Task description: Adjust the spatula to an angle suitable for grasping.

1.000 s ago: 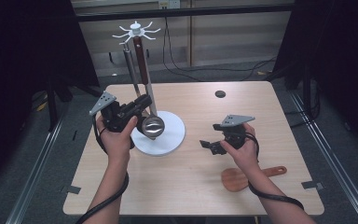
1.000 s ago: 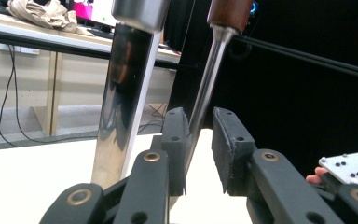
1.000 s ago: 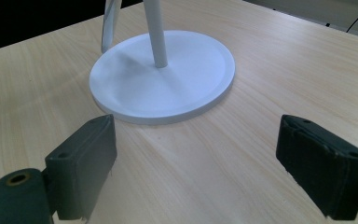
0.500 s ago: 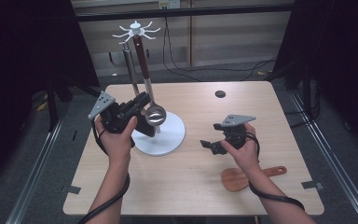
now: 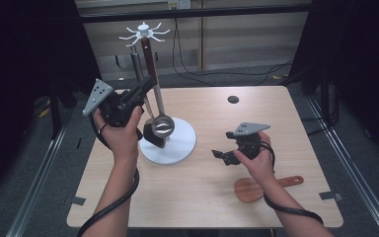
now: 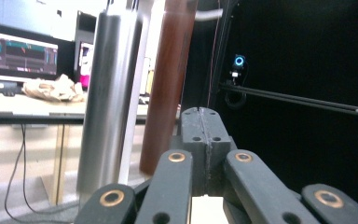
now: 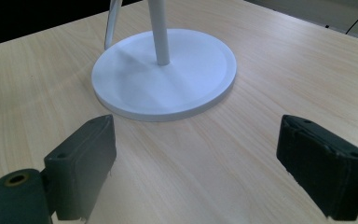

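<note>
Raised since earlier: left claw [image 5: 145,89], jaws just closed together, apparently empty, ladle [image 5: 160,126] hanging just below on rack [image 5: 168,143]. Ladle: steel, stiff, slippery; grip handle. Right claw [image 5: 225,154] apart, idle.

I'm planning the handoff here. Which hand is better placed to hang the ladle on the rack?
Left. The left gripper is shut on the ladle handle beside the rack pole. The right gripper is open and empty over the table.
</note>
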{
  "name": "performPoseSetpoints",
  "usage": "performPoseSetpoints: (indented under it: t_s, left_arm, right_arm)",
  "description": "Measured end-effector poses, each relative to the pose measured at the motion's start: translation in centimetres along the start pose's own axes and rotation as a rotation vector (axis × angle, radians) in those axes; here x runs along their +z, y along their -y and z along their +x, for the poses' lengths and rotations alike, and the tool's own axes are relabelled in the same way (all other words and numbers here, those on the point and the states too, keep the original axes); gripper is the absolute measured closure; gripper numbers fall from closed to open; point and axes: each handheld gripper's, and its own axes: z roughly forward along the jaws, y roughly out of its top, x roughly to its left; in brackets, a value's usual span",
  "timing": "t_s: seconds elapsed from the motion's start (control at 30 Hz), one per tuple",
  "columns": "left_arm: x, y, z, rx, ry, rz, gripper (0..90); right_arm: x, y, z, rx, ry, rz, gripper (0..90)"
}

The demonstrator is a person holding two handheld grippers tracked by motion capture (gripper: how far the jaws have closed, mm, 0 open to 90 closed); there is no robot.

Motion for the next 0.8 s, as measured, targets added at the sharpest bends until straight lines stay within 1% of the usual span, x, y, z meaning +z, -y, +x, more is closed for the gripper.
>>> performPoseSetpoints:
  t_s: [0.03, 0.17, 0.33, 0.37, 0.47, 0.63, 0.67, 0.7, 0.73, 0.8]
  left_arm:
    - [0.2, -0.4, -0.1, 0.001, 0.004, -0.010, 90.0]
    - [0.9, -1.7, -0.4, 0.004, -0.002, -0.043, 90.0]
    - [1.8, -3.0, -0.9, 0.001, 0.012, -0.058, 90.0]
    - [1.9, -3.3, -1.1, 0.002, 0.005, -0.062, 90.0]
    - [2.4, -3.8, -1.3, 0.004, 0.011, -0.071, 90.0]
    - [2.8, -4.2, -1.1, -0.008, 0.008, -0.079, 90.0]
    - [2.8, -4.2, -1.1, -0.008, 0.009, -0.079, 90.0]
    - [2.9, -4.3, -1.0, -0.014, 0.007, -0.084, 90.0]
    - [2.9, -4.3, -1.0, -0.010, 0.003, -0.080, 90.0]
    - [3.0, -4.2, -0.8, -0.021, 0.001, -0.083, 90.0]
  right_arm:
    - [0.0, 0.0, 0.0, 0.000, 0.001, 0.001, 11.2]
    - [-0.2, 0.2, 0.0, 0.003, 0.000, 0.003, 11.2]
    - [-0.4, 0.5, -0.3, 0.008, 0.009, 0.009, 11.1]
    - [-0.5, 0.6, -0.3, 0.006, 0.011, 0.007, 11.2]
    - [-0.6, 0.6, -0.3, 0.008, 0.014, 0.006, 11.1]
    - [-0.9, 0.7, -0.4, 0.011, 0.014, 0.004, 11.2]
    - [-0.9, 0.7, -0.4, 0.009, 0.020, 0.003, 11.1]
    - [-1.0, 0.7, -0.4, 0.009, 0.018, 0.003, 11.1]
    - [-1.0, 0.7, -0.5, 0.009, 0.018, 0.001, 11.1]
    - [-1.1, 0.7, -0.6, 0.014, 0.021, -0.002, 11.1]
